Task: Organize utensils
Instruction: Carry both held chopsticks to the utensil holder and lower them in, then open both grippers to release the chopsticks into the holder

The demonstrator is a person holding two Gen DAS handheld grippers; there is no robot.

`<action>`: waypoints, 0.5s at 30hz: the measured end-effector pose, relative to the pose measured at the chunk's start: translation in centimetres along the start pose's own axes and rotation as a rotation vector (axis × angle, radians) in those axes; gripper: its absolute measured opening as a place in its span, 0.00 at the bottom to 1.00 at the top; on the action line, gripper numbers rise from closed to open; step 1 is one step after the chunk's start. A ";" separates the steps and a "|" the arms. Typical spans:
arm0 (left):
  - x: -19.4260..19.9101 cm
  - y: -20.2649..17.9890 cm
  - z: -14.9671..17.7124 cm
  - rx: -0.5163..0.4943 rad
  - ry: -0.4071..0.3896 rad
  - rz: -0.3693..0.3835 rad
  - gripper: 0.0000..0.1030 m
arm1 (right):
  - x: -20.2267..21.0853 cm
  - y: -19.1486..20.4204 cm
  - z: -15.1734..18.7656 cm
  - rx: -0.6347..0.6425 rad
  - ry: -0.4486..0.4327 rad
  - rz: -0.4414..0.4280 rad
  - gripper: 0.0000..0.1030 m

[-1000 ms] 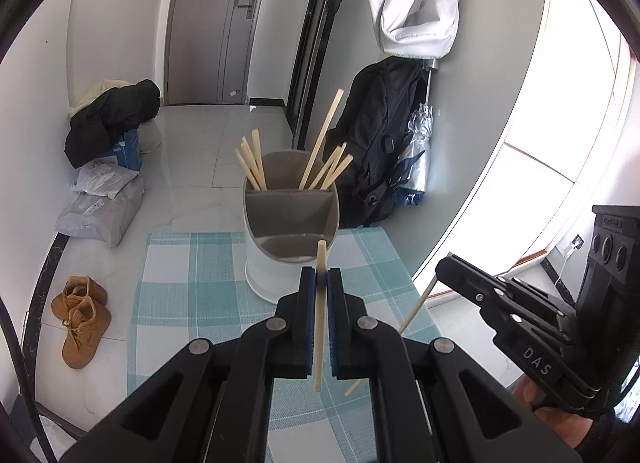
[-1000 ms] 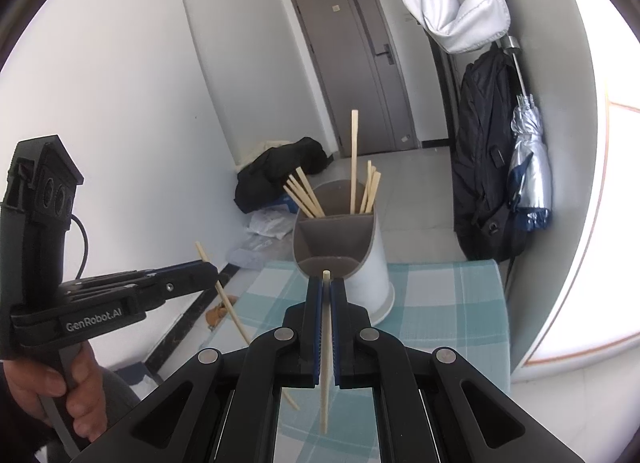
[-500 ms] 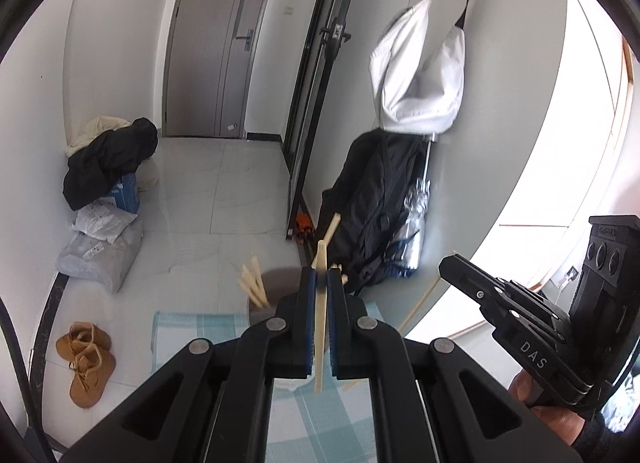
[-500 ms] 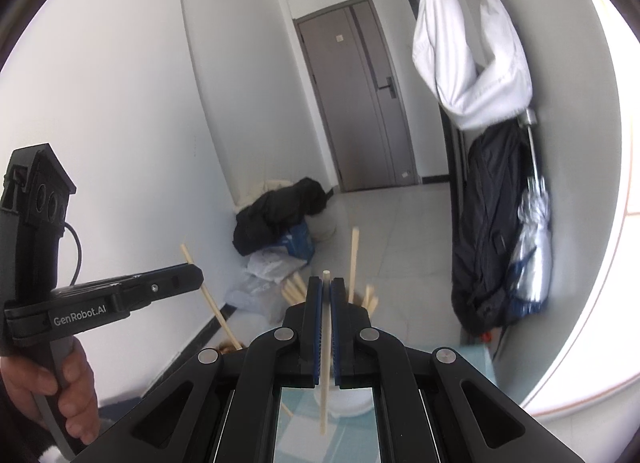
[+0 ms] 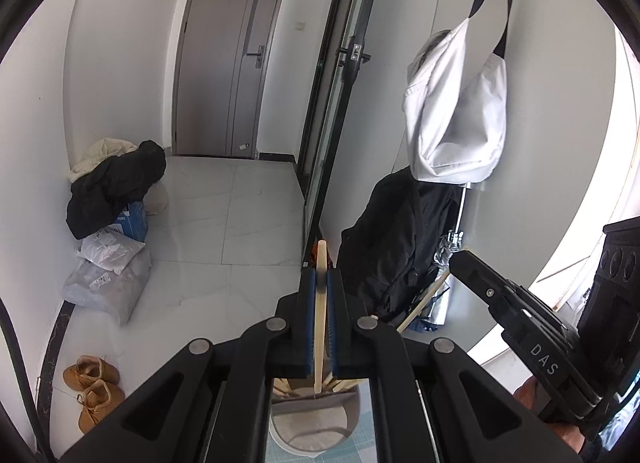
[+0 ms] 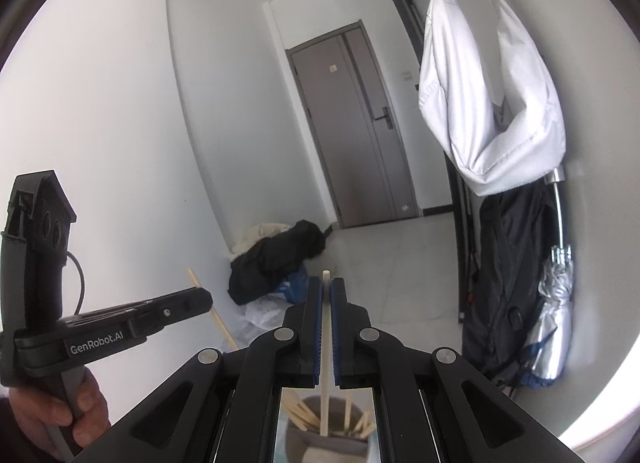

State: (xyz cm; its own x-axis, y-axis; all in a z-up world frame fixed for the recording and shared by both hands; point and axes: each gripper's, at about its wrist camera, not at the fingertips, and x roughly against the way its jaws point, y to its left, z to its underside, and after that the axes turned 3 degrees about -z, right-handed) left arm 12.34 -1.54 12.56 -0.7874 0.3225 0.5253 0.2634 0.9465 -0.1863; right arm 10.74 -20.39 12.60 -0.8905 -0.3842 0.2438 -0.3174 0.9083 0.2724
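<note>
Overhead, each claw, left (image 5: 319, 319) and right (image 6: 325, 327), pinches one chopstick (image 5: 320, 315) above the holder (image 5: 316, 421); a tilted stick could catch the rim and miss.

Daylight floods both views from the right, where the window (image 5: 592, 191) burns out to plain white with no detail left. The white walls (image 6: 120, 111) read evenly bright, and the pale floor (image 5: 240, 215) carries a soft sheen with only faint shadows. Fisheye bending curves the grey door (image 6: 360, 131) and the frames near it (strongest toward the rims), and a black vignette rings each picture. Close-up black parts at the bottom look dark and slightly soft.
</note>
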 end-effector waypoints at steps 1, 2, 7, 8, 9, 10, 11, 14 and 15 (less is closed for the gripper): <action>-0.5 0.1 0.0 -0.002 0.002 0.000 0.01 | -0.6 0.0 0.2 0.005 0.002 0.005 0.03; -1.2 0.5 0.6 -0.005 -0.003 0.002 0.01 | -1.3 -0.2 0.6 0.009 0.002 0.008 0.03; -4.1 1.9 2.3 0.034 0.043 0.014 0.01 | -3.6 -0.9 2.6 0.008 0.034 -0.004 0.03; -4.5 2.1 2.9 0.034 0.055 0.019 0.01 | -3.9 -0.9 3.2 0.017 0.048 -0.004 0.03; -4.7 2.1 3.1 0.030 0.061 0.022 0.01 | -4.2 -0.8 3.7 0.030 0.056 -0.002 0.03; -4.9 2.0 3.1 0.026 0.063 0.024 0.01 | -4.3 -0.8 4.3 0.040 0.063 -0.003 0.03; -5.0 1.9 3.4 0.012 0.064 0.025 0.01 | -4.4 -0.8 4.8 0.046 0.072 -0.003 0.03; -5.3 1.5 3.9 -0.026 0.078 0.038 0.01 | -5.1 -0.6 6.9 0.067 0.116 0.002 0.03; -5.4 1.4 4.2 -0.042 0.087 0.043 0.01 | -5.3 -0.5 7.5 0.074 0.129 0.004 0.03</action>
State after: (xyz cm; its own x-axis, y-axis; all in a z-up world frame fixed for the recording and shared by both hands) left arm 14.63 -2.00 5.97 -0.7240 0.3609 0.5878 0.3208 0.9306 -0.1763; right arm 13.14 -17.57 4.21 -0.8442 -0.3939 0.3636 -0.3409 0.9179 0.2030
